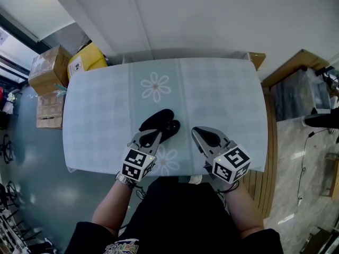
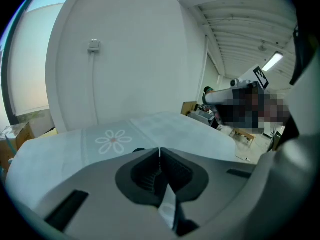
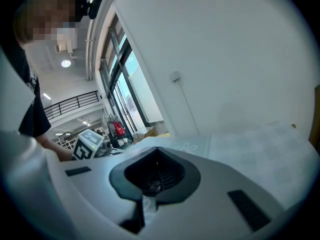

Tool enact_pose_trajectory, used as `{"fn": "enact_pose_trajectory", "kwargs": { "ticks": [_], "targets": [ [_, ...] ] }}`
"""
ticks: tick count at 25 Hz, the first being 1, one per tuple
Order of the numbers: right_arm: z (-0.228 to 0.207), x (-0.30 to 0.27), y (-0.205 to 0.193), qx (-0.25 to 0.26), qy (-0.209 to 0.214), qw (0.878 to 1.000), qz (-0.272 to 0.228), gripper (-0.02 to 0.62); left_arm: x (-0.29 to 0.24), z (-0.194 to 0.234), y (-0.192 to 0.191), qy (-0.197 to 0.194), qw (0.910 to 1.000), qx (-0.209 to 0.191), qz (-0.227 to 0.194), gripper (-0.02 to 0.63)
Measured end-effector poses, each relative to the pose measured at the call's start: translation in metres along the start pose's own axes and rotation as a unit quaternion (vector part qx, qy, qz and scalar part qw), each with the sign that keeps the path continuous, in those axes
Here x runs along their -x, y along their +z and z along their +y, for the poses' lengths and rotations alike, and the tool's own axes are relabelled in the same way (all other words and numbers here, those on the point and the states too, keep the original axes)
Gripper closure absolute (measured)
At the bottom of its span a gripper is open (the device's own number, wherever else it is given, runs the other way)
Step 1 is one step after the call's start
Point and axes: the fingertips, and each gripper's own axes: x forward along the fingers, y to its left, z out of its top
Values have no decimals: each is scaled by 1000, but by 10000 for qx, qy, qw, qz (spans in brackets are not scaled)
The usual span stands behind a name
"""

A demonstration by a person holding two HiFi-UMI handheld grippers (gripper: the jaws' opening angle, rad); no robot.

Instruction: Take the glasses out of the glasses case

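A black glasses case [image 1: 159,121] lies on the table's pale flowered cloth [image 1: 222,94], near the front middle. No glasses show, and I cannot tell if the case is open. My left gripper [image 1: 155,133] reaches over the case's near edge with its jaws shut and nothing visible between them. In the left gripper view the jaws [image 2: 159,150] meet at the tips, and a dark sliver of the case [image 2: 138,150] peeks over them. To the right of the case, apart from it, my right gripper [image 1: 195,130] is shut and empty [image 3: 157,149].
Cardboard boxes [image 1: 48,70] and a yellow box [image 1: 88,57] stand on the floor past the table's left back corner. A wooden piece [image 1: 294,67] and dark gear sit to the right. A white wall runs behind the table. The left gripper's marker cube [image 3: 89,143] shows in the right gripper view.
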Motion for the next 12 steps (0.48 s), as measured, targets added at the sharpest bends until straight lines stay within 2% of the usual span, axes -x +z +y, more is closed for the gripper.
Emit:
{"fn": "enact_pose_trajectory", "kwargs": {
  "ticks": [12],
  "targets": [
    [-13, -19, -7, -213, -186, 9995, 116, 572, -31, 17, -30, -220, 9946, -651, 775, 574]
  ]
}}
